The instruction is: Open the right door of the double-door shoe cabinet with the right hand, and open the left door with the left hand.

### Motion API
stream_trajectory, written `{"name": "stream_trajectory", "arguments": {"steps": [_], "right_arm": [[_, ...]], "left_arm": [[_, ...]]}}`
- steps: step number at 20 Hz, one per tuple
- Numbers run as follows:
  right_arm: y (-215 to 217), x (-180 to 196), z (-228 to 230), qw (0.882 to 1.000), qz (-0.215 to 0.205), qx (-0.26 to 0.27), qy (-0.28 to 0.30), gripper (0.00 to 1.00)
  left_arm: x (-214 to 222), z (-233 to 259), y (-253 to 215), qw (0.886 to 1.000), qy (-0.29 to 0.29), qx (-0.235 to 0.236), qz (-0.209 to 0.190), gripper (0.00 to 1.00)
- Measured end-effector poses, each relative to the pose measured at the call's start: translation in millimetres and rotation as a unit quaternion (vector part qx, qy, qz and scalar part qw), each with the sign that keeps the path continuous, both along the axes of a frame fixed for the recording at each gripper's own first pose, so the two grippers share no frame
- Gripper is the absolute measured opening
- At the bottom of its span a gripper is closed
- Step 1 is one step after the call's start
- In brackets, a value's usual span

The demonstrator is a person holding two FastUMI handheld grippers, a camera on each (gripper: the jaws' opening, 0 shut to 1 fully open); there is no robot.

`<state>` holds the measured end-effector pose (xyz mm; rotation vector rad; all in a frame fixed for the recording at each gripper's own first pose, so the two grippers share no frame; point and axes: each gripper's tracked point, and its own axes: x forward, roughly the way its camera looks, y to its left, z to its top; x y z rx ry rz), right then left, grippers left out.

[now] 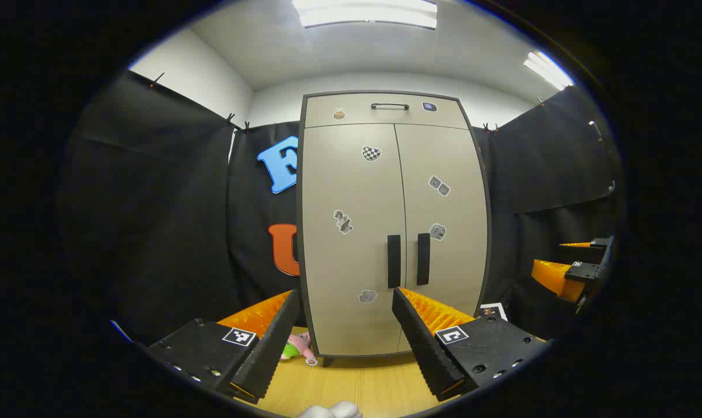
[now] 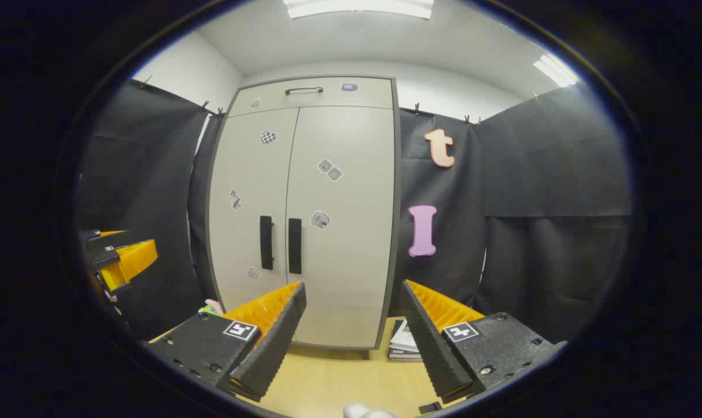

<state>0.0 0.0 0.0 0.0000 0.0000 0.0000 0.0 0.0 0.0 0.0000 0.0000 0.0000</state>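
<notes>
Nothing of the task is done yet: both doors of the shoe cabinet point(image 1: 394, 226) are shut, and you have both of them left to open. The cabinet stands upright on the wooden floor point(image 1: 356, 386), its back near the black cloth wall.

Your left tongs point(image 1: 345, 307) are wide apart and hold nothing. They are well away from the cabinet and point at the lower part of the left door point(image 1: 351, 232). The left handle point(image 1: 393, 261) is a dark vertical bar just beside the seam, and the right handle point(image 1: 423, 258) stands close next to it on the right door point(image 1: 443, 226).

Your right tongs point(image 2: 353, 302) are also wide and empty, also well apart from the cabinet, and they look at the lower right door. In the right gripper view both handles sit to the left of the tongs' line.

I judge that the right tongs must first come to the right handle and close on it. The two handles are very near, so take care not to catch the wrong one.

Some magazines point(image 2: 403, 342) lie on the floor by the cabinet's right corner, and a small toy point(image 1: 295, 345) lies by the left corner.
</notes>
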Motion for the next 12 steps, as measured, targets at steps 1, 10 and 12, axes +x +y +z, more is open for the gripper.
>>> {"name": "stream_trajectory", "arguments": {"steps": [1, 10, 12], "right_arm": [[-0.3, -0.3, 0.6, 1.000, -0.001, -0.001, 0.001, 1.00], [4.6, -2.3, 4.0, 1.000, 0.001, -0.002, -0.003, 1.00], [7.7, -1.8, 5.3, 1.000, 0.003, -0.002, -0.003, 1.00]], "left_arm": [[0.0, -0.1, 0.1, 1.000, -0.001, 0.001, 0.000, 0.96], [-3.4, -0.5, 1.0, 1.000, 0.000, -0.007, -0.004, 0.96], [-2.8, 1.2, 3.0, 1.000, 0.001, -0.008, -0.003, 0.96]]}}
